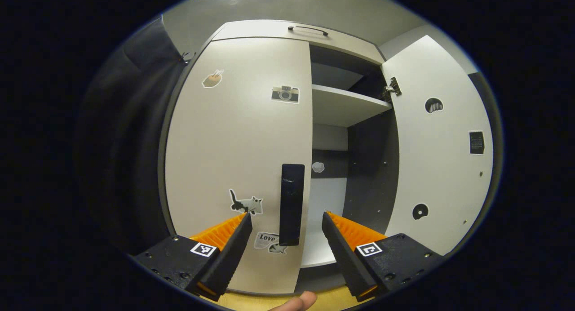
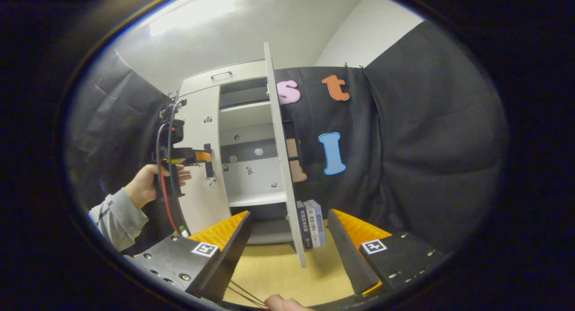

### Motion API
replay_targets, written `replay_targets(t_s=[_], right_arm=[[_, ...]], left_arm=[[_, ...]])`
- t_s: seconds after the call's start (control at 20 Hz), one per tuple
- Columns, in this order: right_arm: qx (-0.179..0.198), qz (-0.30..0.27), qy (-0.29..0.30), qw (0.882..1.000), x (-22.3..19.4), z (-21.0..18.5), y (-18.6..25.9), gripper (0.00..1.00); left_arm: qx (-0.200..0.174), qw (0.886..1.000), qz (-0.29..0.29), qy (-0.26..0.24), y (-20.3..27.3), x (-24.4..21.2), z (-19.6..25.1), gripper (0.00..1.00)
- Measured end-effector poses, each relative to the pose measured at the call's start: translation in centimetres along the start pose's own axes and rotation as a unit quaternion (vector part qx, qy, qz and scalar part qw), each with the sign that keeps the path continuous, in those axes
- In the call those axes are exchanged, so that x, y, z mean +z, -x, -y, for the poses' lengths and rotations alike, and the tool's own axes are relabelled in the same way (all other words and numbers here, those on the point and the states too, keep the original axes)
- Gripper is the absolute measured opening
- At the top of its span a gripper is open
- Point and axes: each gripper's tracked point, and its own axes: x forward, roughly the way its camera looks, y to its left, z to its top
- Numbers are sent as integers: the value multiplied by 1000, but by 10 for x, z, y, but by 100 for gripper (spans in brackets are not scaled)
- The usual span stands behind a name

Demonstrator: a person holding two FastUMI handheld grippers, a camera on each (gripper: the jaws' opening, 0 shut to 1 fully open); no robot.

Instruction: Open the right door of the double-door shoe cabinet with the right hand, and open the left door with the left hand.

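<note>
Left gripper spread wide, nothing held; left door's vertical handle sits dead ahead between its fingers, right door already swung out.

- The left door hides the cabinet's left half in the left gripper view; its lower edge is cut off behind the left gripper.
- The stickers on that door are too small to make out fully.
- The right door, seen edge-on in the right gripper view, covers part of the books standing behind it.
- Small marks on the cabinet's back panel are too tiny to identify.
- A fingertip is cut off at the bottom edge.
</note>
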Motion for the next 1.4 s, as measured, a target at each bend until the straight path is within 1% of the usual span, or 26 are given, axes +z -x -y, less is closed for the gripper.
replay_targets(t_s=[0.05,0.1,0.25,0.35,0.4,0.45,0.5,0.55,0.6,0.65,0.75,0.85,0.9,0.95,1.0,1.05,1.1,1.15,1.2,1.35,1.4], right_arm=[[-1,-1,-4,1000,-2,-1,2,100],[-3,0,-8,1000,-3,1,5,100],[-4,3,-9,1000,-4,7,11,100],[-9,2,-6,1000,-9,12,15,100],[-12,2,-3,1000,-11,15,16,100],[-12,2,0,1000,-11,15,15,100],[-12,2,1,1000,-11,17,16,100],[-11,2,-1,1000,-13,18,16,100],[-14,1,-5,1000,-14,21,16,100],[-16,-2,-9,1000,-16,24,15,100],[-19,-7,-4,1000,-19,26,15,100],[-20,-8,17,1000,-19,29,16,100],[-24,-9,26,999,-19,32,17,96],[-30,-8,30,999,-19,36,18,96],[-32,-8,31,999,-17,38,18,99],[-32,-9,29,999,-17,36,18,96],[-32,-8,25,999,-16,36,19,100],[-32,-8,24,999,-17,37,19,100],[-33,-8,25,999,-17,38,19,96],[-35,-9,27,999,-19,40,17,96],[-36,-10,27,999,-19,40,16,100]], left_arm=[[3,1000,-7,-1,-8,-5,1,97],[7,1000,-15,-1,-15,-10,2,97],[37,999,-28,-11,-33,-16,-7,97],[35,999,-16,-32,-43,-9,-7,95],[31,999,-12,-40,-47,-6,-6,85],[30,998,-14,-48,-49,-6,-5,80],[35,998,-13,-53,-50,-6,-7,73],[40,997,-6,-61,-50,-3,-8,70],[40,997,-4,-63,-50,-3,-7,60],[34,998,-8,-59,-51,-4,-1,58],[40,998,-12,-49,-51,-4,-1,35],[44,998,-23,-36,-51,-6,-2,33],[44,998,-29,-28,-52,-7,-2,31],[45,998,-34,-18,-52,-8,-2,29],[49,998,-43,-14,-51,-9,-3,27],[54,997,-49,-14,-50,-10,-4,27],[59,997,-55,-18,-48,-11,-4,27],[63,996,-56,-20,-46,-11,-4,27],[65,996,-59,-21,-44,-12,-5,27],[51,997,-61,-18,-29,-10,-5,27],[44,997,-62,-16,-20,-10,-4,27]])
